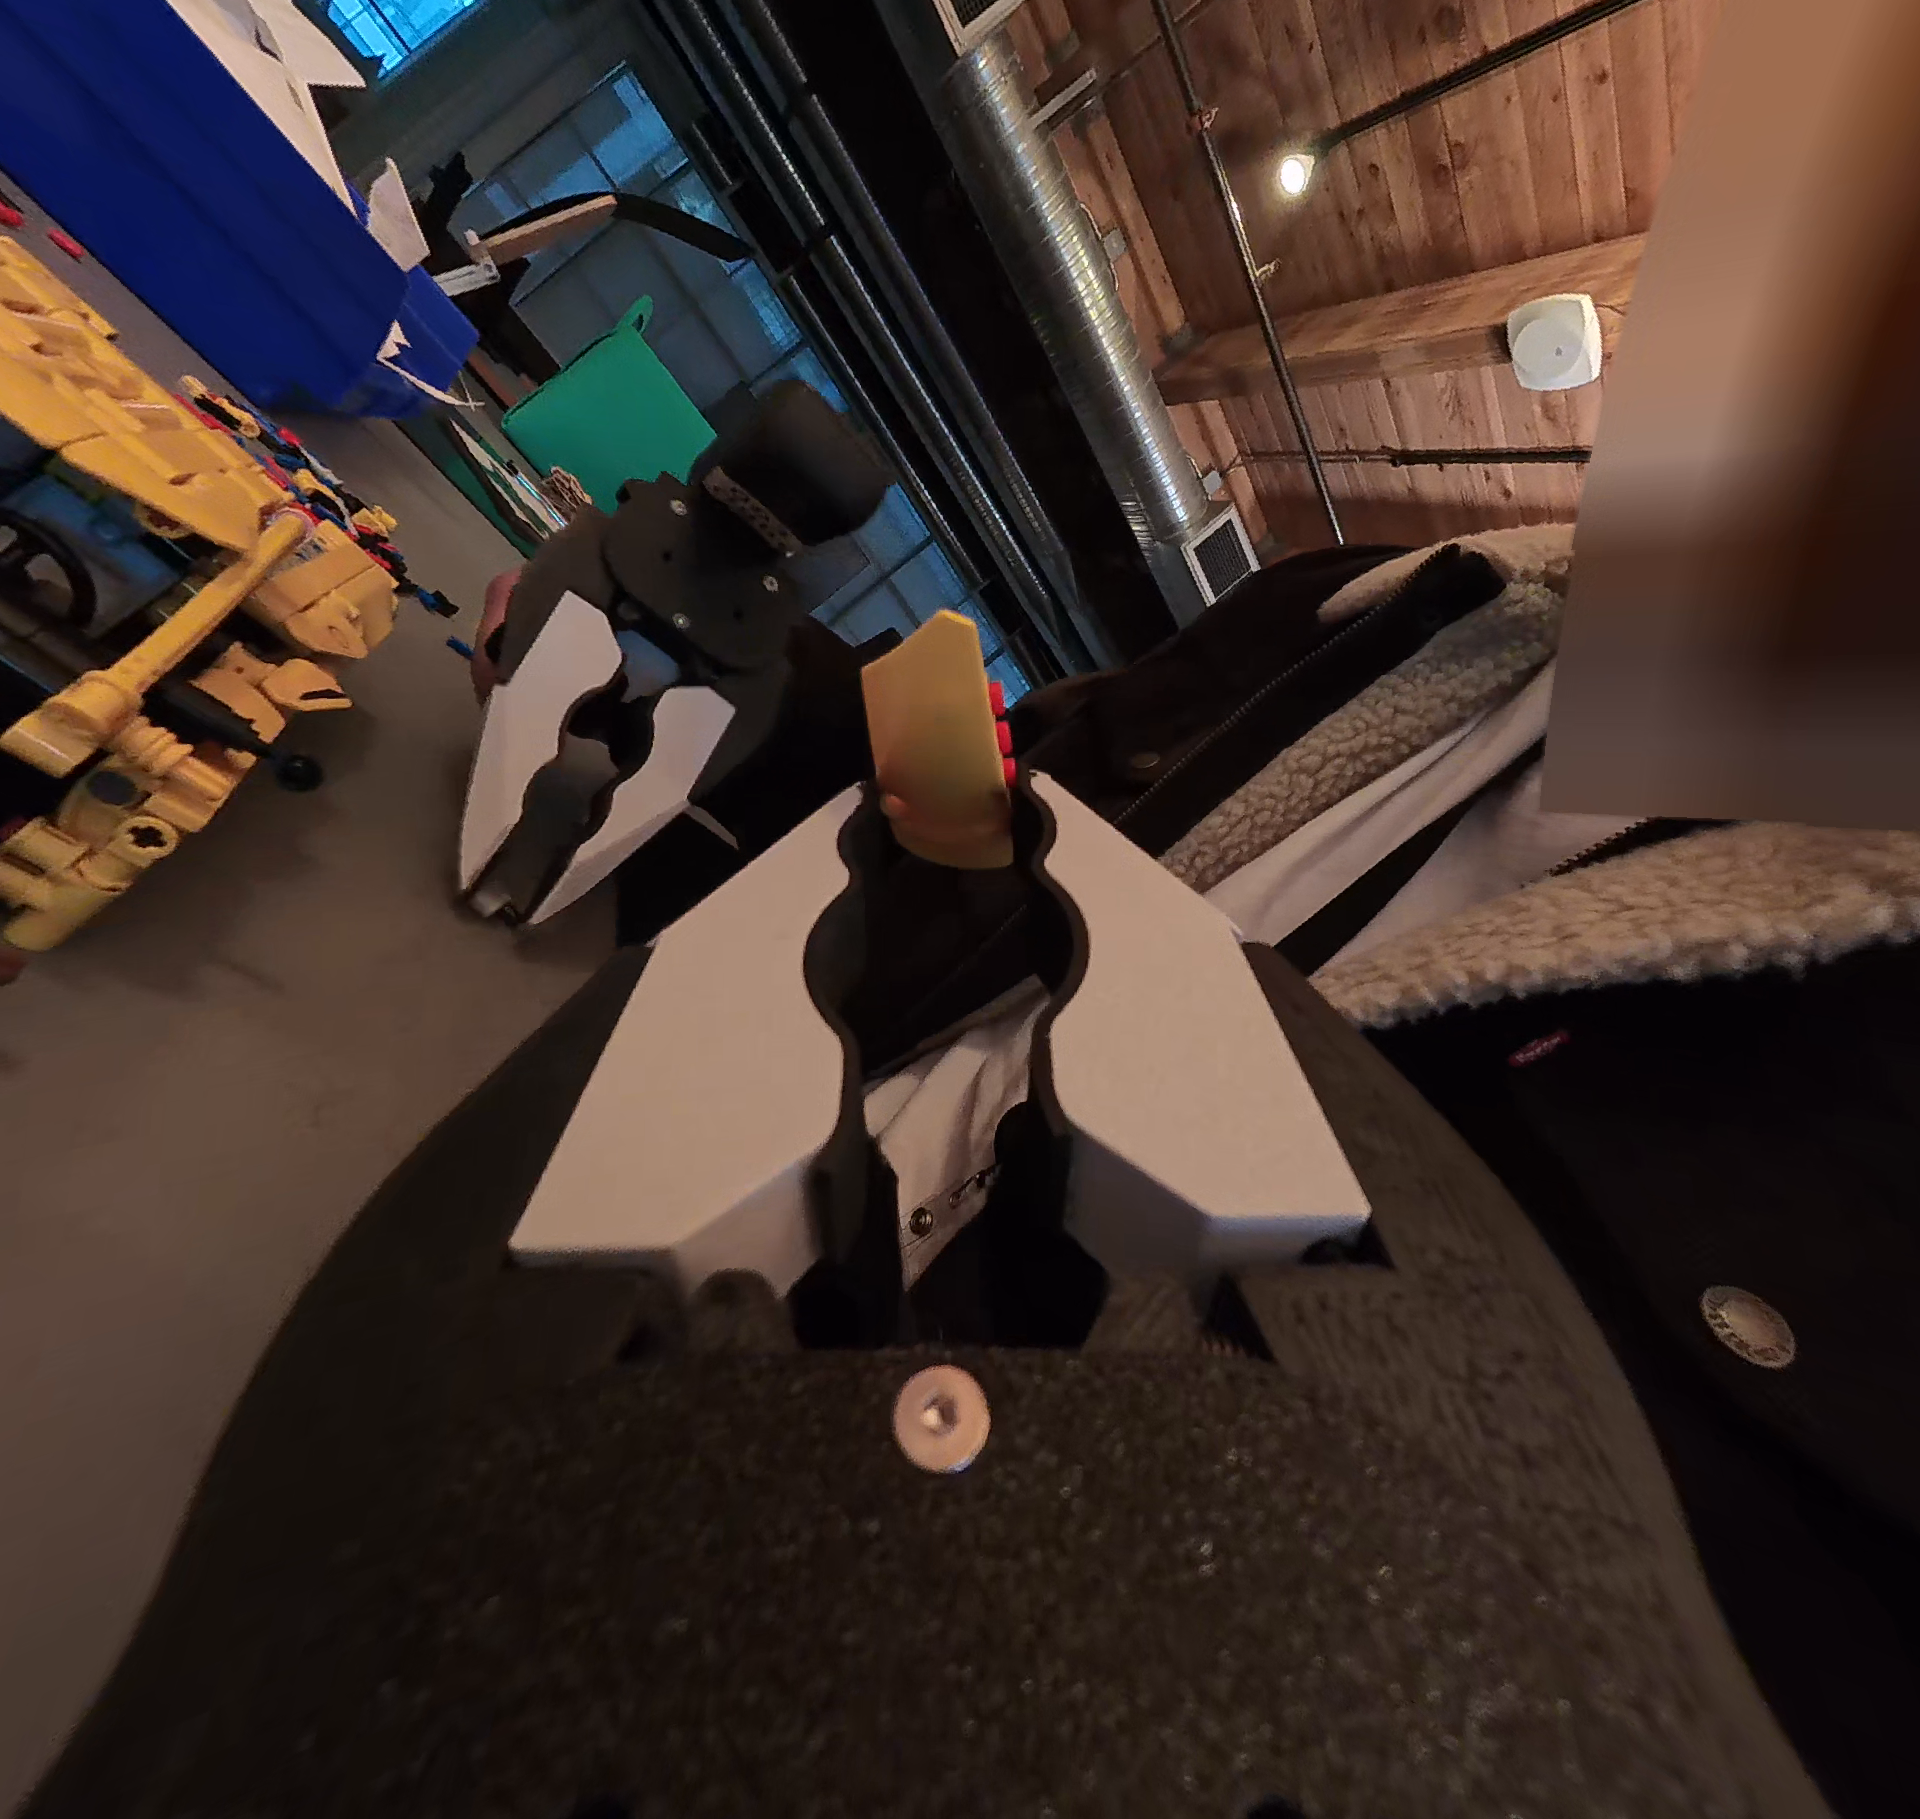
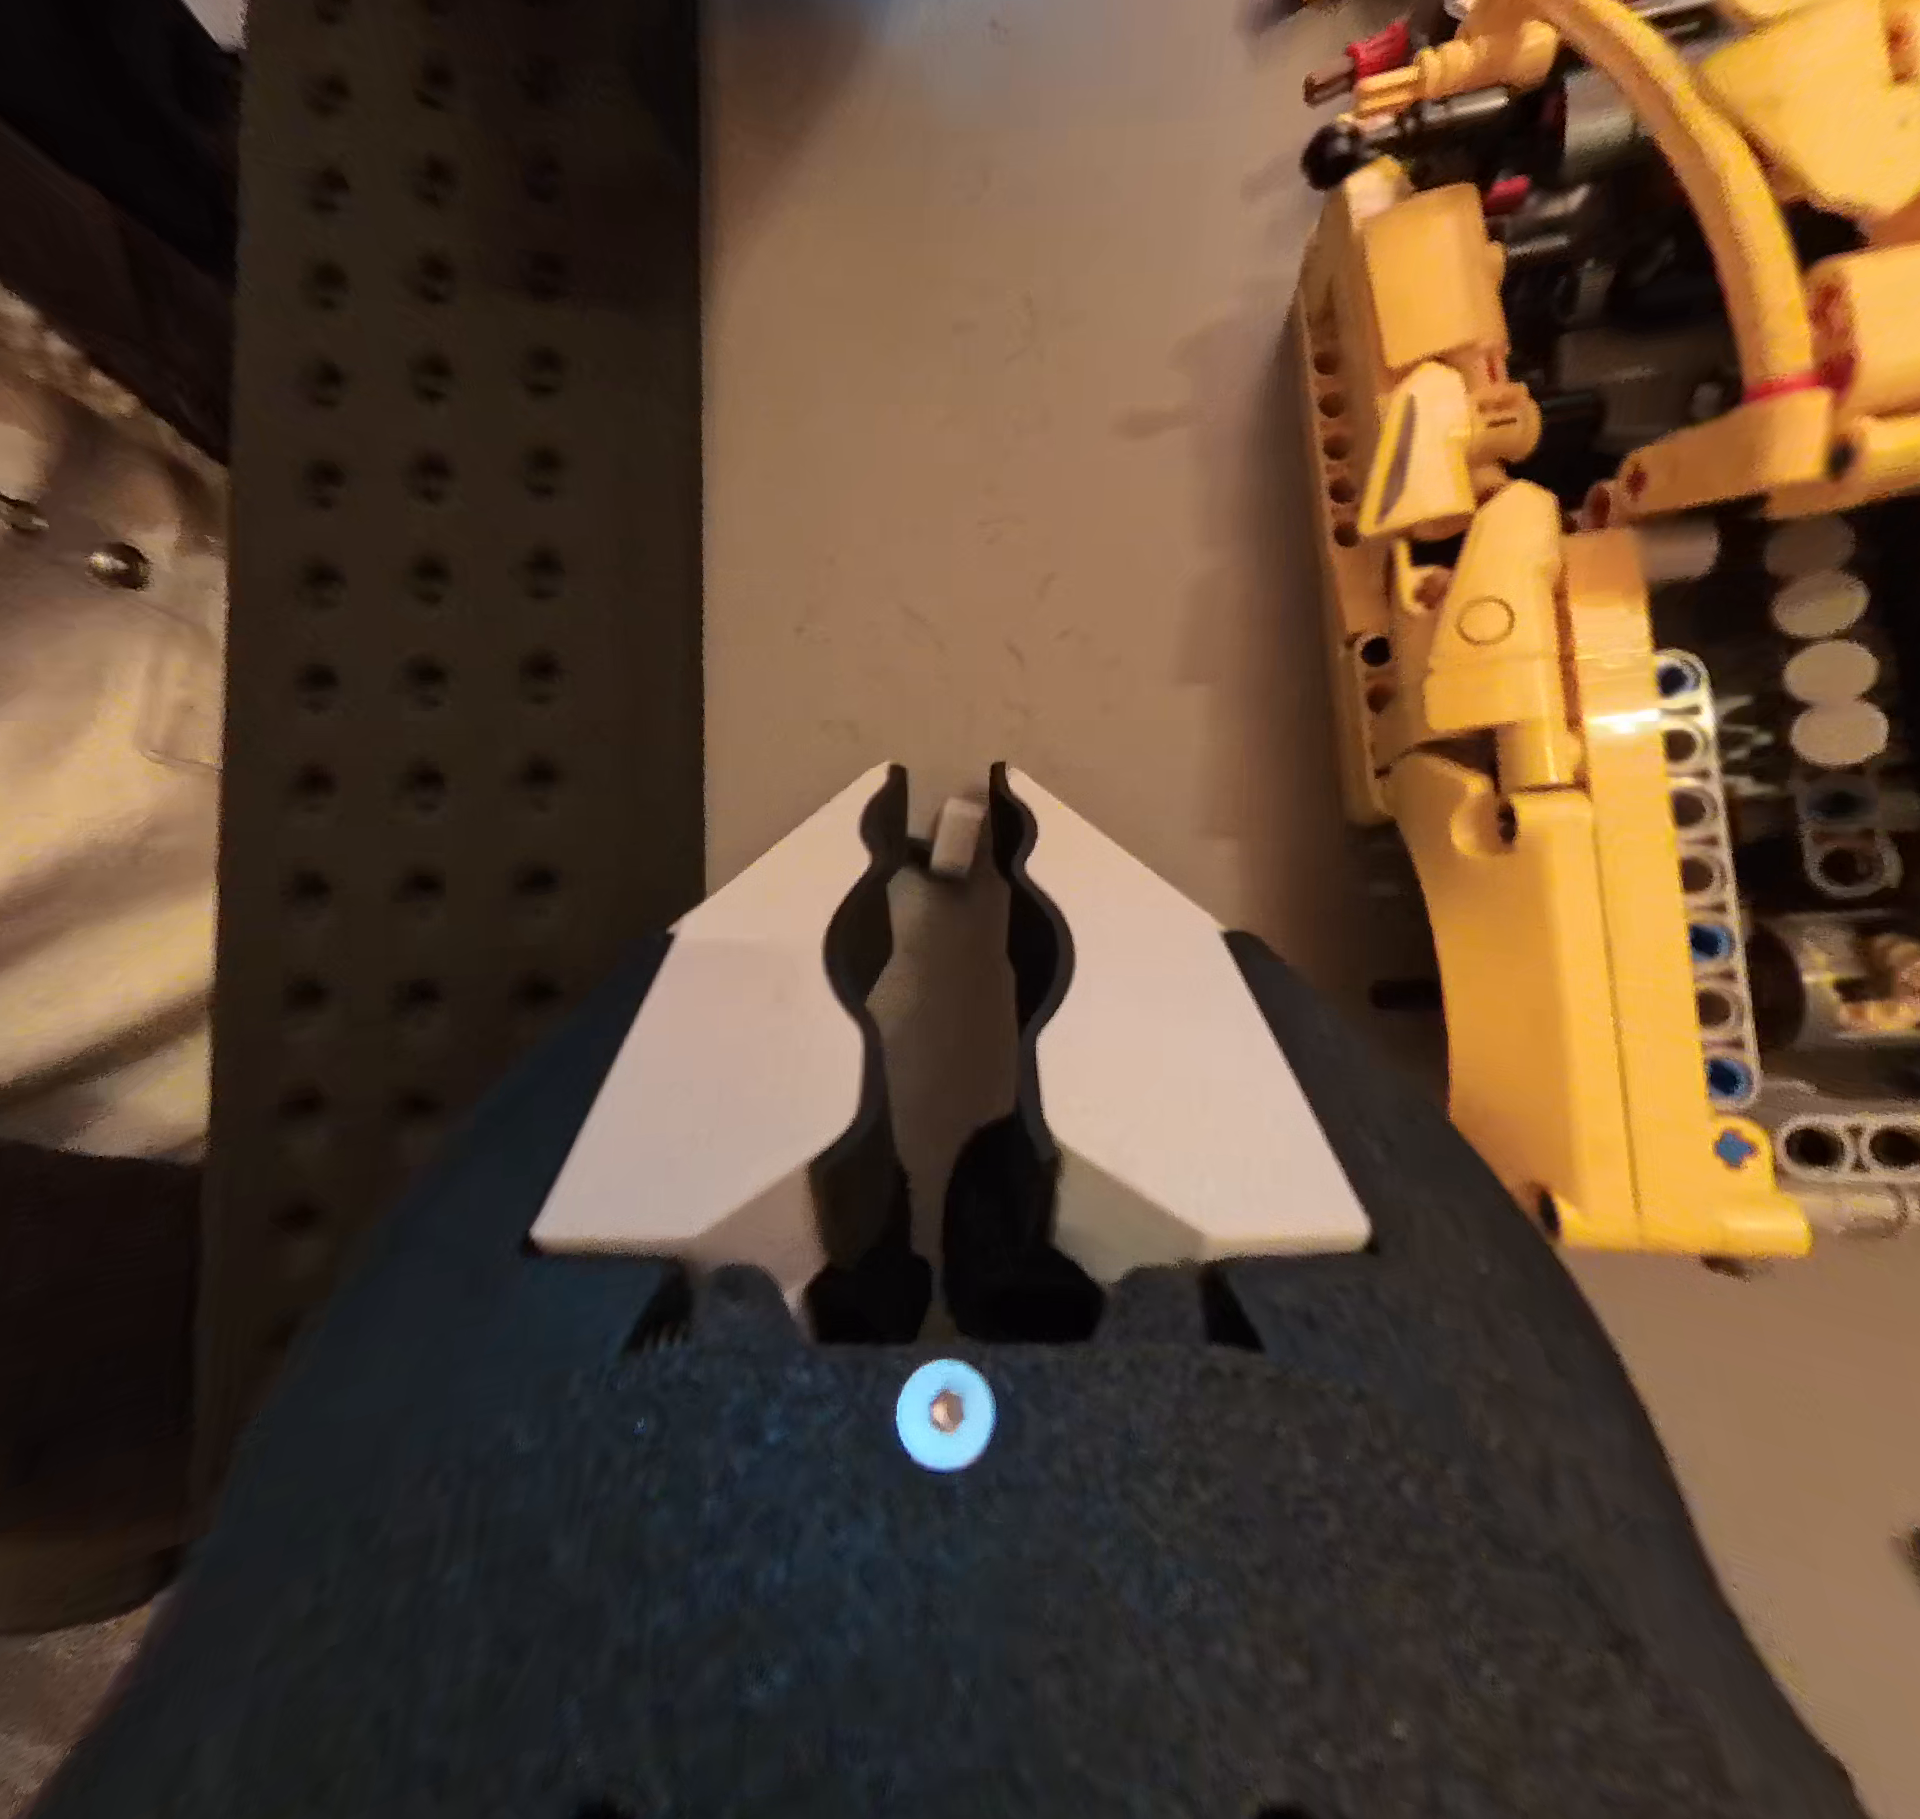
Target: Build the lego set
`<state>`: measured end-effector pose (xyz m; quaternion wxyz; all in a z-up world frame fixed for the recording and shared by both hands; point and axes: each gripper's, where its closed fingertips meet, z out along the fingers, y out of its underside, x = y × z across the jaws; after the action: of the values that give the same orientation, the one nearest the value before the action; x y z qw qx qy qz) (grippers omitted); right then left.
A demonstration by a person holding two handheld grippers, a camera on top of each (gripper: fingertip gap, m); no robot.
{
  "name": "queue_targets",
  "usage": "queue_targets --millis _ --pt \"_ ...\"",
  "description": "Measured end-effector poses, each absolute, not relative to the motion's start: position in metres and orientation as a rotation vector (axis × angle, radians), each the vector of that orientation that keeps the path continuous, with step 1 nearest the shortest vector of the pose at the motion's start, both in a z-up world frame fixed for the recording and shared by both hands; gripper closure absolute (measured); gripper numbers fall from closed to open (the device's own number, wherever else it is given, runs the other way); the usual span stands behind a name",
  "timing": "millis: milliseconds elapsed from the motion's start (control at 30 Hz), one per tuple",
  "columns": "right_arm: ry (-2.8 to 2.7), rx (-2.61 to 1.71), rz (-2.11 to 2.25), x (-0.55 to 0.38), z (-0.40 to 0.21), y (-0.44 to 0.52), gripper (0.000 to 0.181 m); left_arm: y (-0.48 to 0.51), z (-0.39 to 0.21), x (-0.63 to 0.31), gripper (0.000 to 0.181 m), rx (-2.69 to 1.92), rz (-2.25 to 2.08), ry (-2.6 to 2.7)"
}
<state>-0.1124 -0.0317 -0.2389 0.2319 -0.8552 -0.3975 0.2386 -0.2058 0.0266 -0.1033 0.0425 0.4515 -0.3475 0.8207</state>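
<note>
My left hand-held gripper [image 1: 940, 813] was nearly closed and pinched a flat yellow piece [image 1: 928, 730] at its tips. The piece was smooth plastic with a rounded top, and little red pegs [image 1: 1000, 735] stuck out of its right side. I held it up in the air, pointing at a ceiling of brown wood planks [image 1: 1382, 159] and a shiny ribbed metal pipe [image 1: 1081, 315]. A dark coat [image 1: 1621, 1146] with a fluffy cream collar and round metal snaps was just behind it. The coat had a tiny red tag, too small to read.

My right hand-held gripper [image 2: 948, 803] pointed down at the grey surface [image 2: 935, 367]. Its white fingers [image 2: 727, 1042] with wavy black insides stood a small way apart, with a little pale grey piece [image 2: 954, 839] between the tips. I could not tell if they squeezed it.

The lego set [image 2: 1579, 626] sat on the surface to the right of that gripper. It was a big yellow machine of smooth panels, a bent yellow hose [image 2: 1704, 180], grey beams full of round holes, and blue pins. A dark strip [image 2: 447, 522] with rows of holes lay on the left. Far off stood blue bins [image 1: 177, 169] and a green one [image 1: 613, 408].
</note>
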Motion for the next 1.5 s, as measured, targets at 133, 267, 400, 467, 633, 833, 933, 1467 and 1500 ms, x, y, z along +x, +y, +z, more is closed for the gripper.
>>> queue_targets --millis 133,267,400,467,633,833,933,1467,1500 --pt "-1.053 -2.406 0.755 -0.101 -0.239 -0.039 0.167 0.027 -0.103 -0.206 0.157 1.379 2.512 -1.059" --pt "-1.108 -2.326 0.773 -0.097 -0.235 -0.04 0.165 0.026 -0.103 -0.206 0.157 1.361 2.508 -1.048" --pt "-1.147 -2.331 0.858 -0.109 -0.238 -0.046 0.164 0.023 -0.103 -0.206 0.157 1.355 2.498 -1.055" --pt "-1.172 -2.307 0.899 -0.119 -0.237 -0.051 0.164 0.025 -0.103 -0.206 0.157 1.354 2.505 -1.049" --pt "-1.228 -2.199 0.791 -0.121 -0.233 -0.047 0.162 0.024 -0.102 -0.207 0.157 1.348 2.506 -1.049" --pt "-1.383 -2.057 0.557 -0.122 -0.243 -0.042 0.159 0.022 -0.093 -0.213 0.157 1.246 2.53 -1.0" --pt "-1.424 -2.007 0.537 -0.125 -0.246 -0.038 0.164 0.017 -0.087 -0.218 0.157 1.152 2.52 -0.97" --pt "-1.689 -1.11 0.12 -0.226 -0.095 0.017 0.166 -0.011 -0.088 -0.224 0.157 0.971 2.345 -0.953" --pt "-1.698 -1.111 0.127 -0.226 -0.093 0.018 0.166 -0.009 -0.087 -0.223 0.157 0.975 2.362 -0.943"
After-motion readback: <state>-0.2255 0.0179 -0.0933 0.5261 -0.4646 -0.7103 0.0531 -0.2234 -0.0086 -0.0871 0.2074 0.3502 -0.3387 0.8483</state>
